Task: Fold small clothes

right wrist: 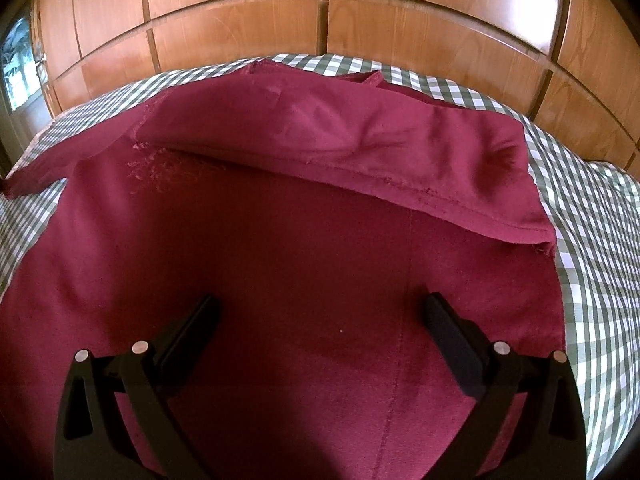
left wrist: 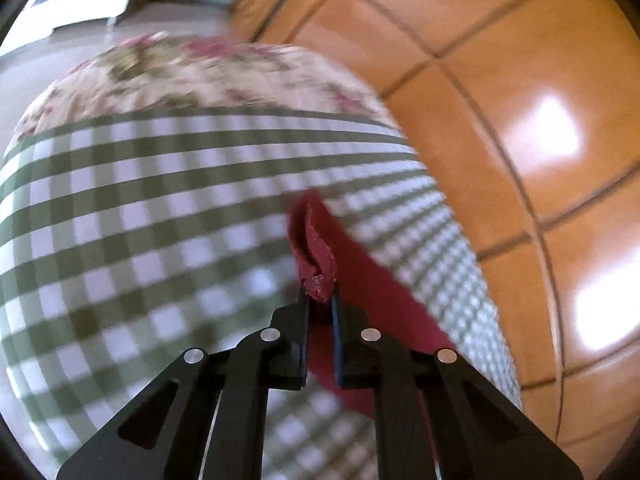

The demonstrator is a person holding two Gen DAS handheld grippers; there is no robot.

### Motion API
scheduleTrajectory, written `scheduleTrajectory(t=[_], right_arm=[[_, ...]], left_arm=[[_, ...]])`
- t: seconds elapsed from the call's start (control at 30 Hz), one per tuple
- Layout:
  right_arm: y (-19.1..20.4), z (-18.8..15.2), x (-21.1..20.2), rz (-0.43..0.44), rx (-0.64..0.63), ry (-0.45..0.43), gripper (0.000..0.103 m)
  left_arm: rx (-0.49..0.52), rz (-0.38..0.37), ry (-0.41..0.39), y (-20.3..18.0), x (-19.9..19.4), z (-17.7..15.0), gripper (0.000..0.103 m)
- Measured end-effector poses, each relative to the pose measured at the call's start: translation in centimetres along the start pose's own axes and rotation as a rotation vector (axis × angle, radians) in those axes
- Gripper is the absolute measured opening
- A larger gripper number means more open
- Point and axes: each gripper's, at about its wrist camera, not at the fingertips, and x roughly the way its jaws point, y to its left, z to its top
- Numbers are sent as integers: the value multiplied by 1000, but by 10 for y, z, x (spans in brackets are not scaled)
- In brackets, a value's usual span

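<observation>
A maroon garment (right wrist: 320, 280) lay spread on a green-and-white checked bedcover (right wrist: 592, 216), its far portion already turned back over itself in a loose flap (right wrist: 360, 140), with wooden wardrobe panels (right wrist: 240, 32) behind the bed. The left gripper (left wrist: 320, 300) was clamped on a bunched corner of the cloth, which trailed away from its tips toward the panelled side. The right gripper (right wrist: 320, 312) hovered over the middle of the garment with its fingers wide apart, holding nothing. The risk from here appeared to lie in that thin pinch: a pull across the bed could slip the corner free or drag the flap askew, since nothing was pinning the cloth down.
</observation>
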Motion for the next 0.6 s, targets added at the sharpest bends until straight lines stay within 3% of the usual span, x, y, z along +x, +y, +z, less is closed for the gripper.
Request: scheduleTrajectory(t=[0.13, 0.33, 0.6], right_arm=[[0, 0, 0, 2, 2, -1, 101], [-1, 0, 0, 5, 3, -3, 101], [-2, 0, -1, 18, 15, -8, 101]], left_arm=[[107, -102, 9, -45, -12, -24, 8], [316, -257, 109, -131, -10, -97, 8], [563, -328, 295, -208, 18, -218, 8]])
